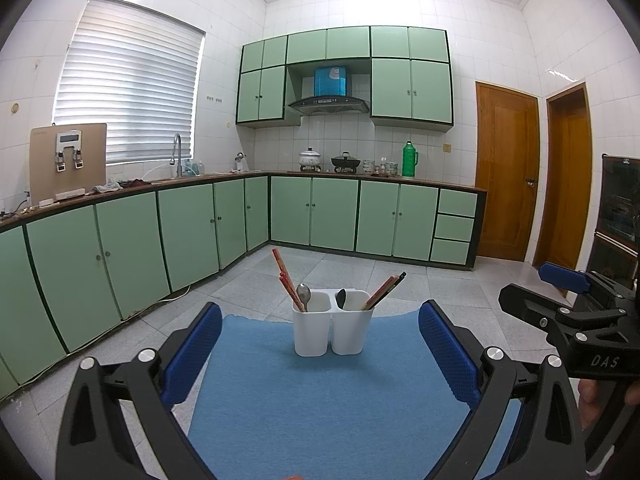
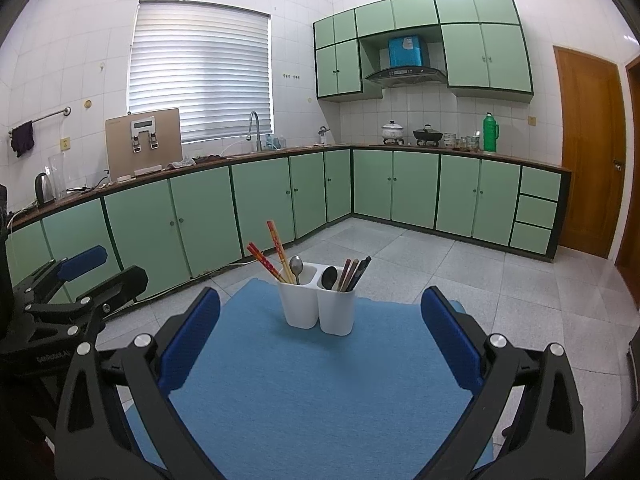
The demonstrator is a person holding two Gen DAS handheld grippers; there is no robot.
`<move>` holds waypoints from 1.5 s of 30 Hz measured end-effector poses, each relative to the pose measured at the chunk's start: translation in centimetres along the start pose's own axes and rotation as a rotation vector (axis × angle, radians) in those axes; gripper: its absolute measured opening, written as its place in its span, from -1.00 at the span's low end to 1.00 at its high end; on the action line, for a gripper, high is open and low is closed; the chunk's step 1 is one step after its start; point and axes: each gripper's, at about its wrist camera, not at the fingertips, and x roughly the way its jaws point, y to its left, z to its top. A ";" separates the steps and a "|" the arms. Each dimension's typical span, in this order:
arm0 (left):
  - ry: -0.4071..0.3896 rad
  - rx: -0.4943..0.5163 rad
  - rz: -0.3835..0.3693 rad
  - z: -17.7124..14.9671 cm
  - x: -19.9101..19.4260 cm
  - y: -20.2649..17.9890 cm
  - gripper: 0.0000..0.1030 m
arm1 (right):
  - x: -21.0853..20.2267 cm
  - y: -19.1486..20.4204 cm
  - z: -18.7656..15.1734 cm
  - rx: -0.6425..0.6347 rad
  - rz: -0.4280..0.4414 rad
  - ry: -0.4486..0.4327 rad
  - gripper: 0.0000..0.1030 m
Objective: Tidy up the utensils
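Utensils all stand in a white two-cup holder [image 1: 333,330] near the far edge of the blue mat [image 1: 320,392], which covers the table; nothing lies loose on the mat. Left cup: red chopsticks [image 1: 285,280] leaning left, plus a silver spoon [image 1: 304,294]. Right cup: a dark spoon [image 1: 341,298] and dark-and-brown chopsticks [image 1: 386,290] leaning right. Same split in the right wrist view, holder [image 2: 318,306] dead ahead. Both grippers sit at the near edge, pointed straight at the holder, well apart from it. Left gripper [image 1: 320,350] spread wide, holding nothing, touching nothing. Right gripper [image 2: 320,340] also spread wide and empty. Long axes of the utensils run near upright and tilted outward, so any pick probably needs a pinch on the upper shafts. Neither gripper looks clearly nearer; left one lines up with the red chopsticks' cup, right with the dark set. Sorting looks finished or close to it, judging by the bare mat.
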 end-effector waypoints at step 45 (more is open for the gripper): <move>0.001 -0.002 -0.001 0.4 -0.2 0.5 0.88 | 0.2 0.0 -0.2 0.002 -0.002 0.010 0.90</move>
